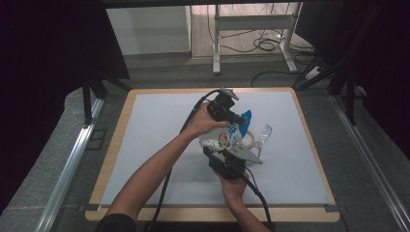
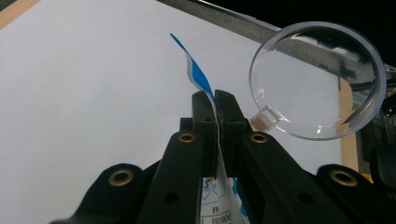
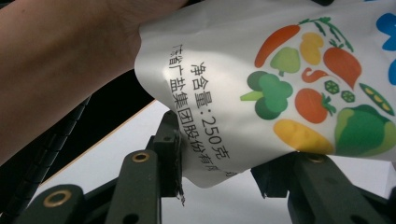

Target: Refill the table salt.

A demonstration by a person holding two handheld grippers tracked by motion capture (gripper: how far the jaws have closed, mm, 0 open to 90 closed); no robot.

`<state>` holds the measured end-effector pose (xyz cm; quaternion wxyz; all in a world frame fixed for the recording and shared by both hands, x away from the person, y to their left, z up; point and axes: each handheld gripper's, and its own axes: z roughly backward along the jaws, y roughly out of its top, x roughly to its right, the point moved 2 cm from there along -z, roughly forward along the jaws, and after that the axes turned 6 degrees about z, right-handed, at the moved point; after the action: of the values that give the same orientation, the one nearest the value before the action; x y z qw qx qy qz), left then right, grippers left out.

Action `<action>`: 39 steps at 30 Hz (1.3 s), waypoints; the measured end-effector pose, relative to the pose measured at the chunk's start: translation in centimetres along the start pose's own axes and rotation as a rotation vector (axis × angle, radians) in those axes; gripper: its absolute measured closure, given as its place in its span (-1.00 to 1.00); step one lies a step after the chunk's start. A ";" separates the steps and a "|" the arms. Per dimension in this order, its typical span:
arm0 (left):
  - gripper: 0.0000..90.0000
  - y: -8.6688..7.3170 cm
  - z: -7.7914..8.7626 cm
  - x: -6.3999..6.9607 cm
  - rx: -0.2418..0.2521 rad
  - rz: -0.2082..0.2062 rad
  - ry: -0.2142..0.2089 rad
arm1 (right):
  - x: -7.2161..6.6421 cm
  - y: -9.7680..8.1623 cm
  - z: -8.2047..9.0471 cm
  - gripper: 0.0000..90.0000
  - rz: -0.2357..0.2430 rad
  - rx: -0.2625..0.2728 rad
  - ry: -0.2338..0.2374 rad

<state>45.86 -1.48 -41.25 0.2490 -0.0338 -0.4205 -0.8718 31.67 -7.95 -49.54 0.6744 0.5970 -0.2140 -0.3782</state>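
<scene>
Both grippers [image 1: 227,137] on pouch [image 1: 227,135]

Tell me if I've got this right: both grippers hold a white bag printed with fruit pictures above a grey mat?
Nearly. The bag carries vegetable pictures, not fruit: the right gripper view shows a carrot, broccoli, tomato and pea pod. The left gripper pinches its blue-edged top and the right gripper grips its bottom, above the grey mat.

The pouch [image 3: 280,84] likely hides the right jaws' tips.
</scene>
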 end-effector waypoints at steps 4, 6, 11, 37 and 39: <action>0.98 0.0 -0.1 0.0 -0.002 0.001 0.000 | 0.1 0.0 0.0 0.32 -0.007 0.000 0.000; 0.98 0.0 -0.2 -0.1 -0.003 0.001 0.000 | 0.1 0.0 0.0 0.32 -0.014 -0.001 0.000; 0.97 0.0 -0.2 -0.1 -0.003 0.002 0.000 | 0.1 0.0 -0.1 0.32 -0.015 -0.001 0.000; 0.97 0.1 0.0 0.0 -0.015 -0.003 0.004 | -0.2 0.2 -0.2 0.33 0.000 0.004 -0.006; 0.98 0.1 0.0 0.0 -0.016 -0.007 0.005 | -0.2 0.2 -0.1 0.33 0.001 0.005 -0.007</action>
<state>45.90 -1.54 -41.12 0.2466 -0.0321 -0.4131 -0.8761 31.68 -7.68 -49.31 0.6722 0.5973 -0.2175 -0.3796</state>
